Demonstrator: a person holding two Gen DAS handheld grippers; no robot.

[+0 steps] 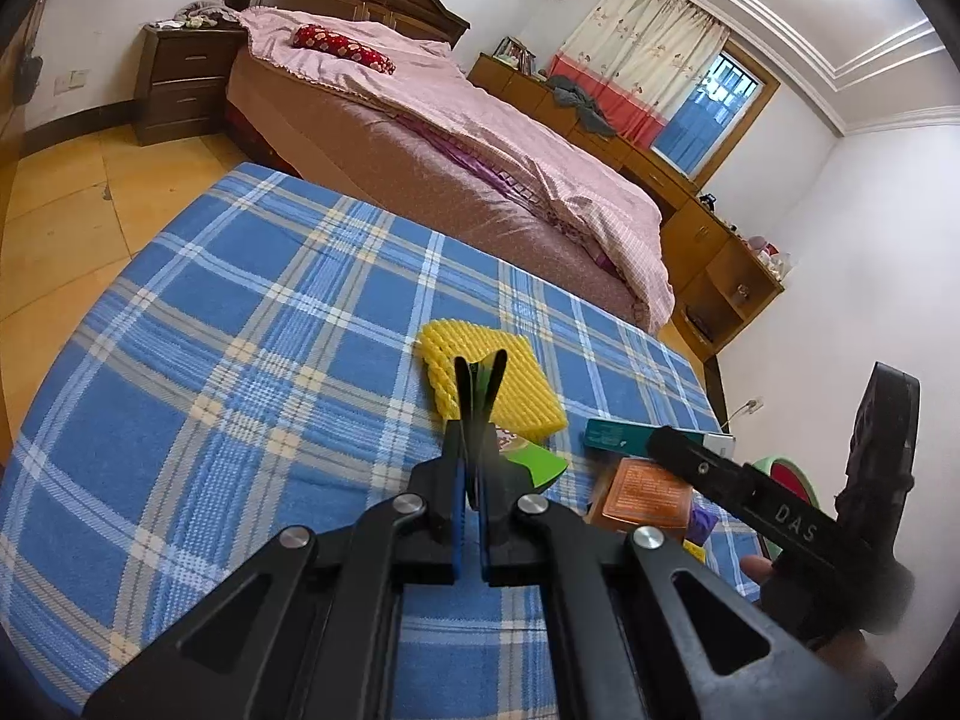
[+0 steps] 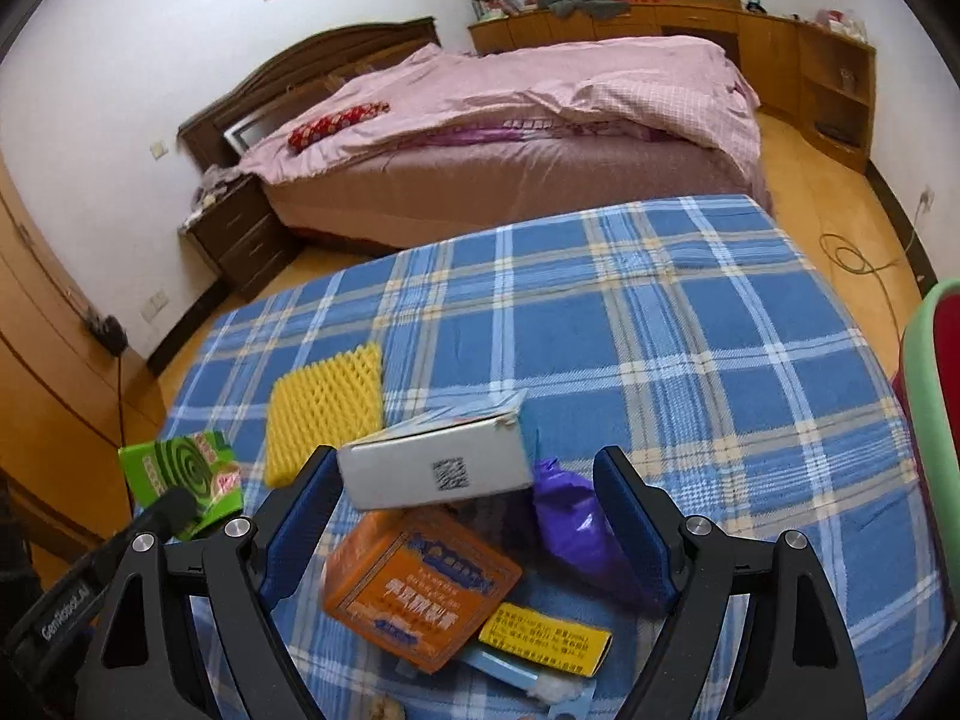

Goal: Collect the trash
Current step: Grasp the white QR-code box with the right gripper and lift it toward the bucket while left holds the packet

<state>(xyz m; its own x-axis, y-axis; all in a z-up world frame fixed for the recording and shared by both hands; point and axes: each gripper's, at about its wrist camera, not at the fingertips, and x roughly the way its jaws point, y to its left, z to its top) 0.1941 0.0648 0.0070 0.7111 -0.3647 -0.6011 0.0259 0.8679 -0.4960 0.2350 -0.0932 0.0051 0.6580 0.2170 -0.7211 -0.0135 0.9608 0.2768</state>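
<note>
The trash sits in a little heap, and in the middle of it lies a flat orange cardboard box. A white cardboard box with a square code mark leans on the far edge of the orange box. A crumpled purple plastic bag lies just to the right of the orange box, and a small yellow printed card lies at its near corner. A yellow foam net pad lies past the orange box to the left, a bit apart. Our right gripper hangs over the heap with its claw wide, and nothing is in it; the orange box and the white box lie between its blue pads. Our left gripper is far to the left of the orange box, with its claw pinched tight on a thin edge of a green cardboard box with a coil picture. We think we are at the picking-up step for the next piece. Next the right claw needs to go down around one box and squeeze. Everything rests on a blue checked cloth. Far right of the orange box is a red round thing with a green rim; we cannot tell if it is the bin.
</note>
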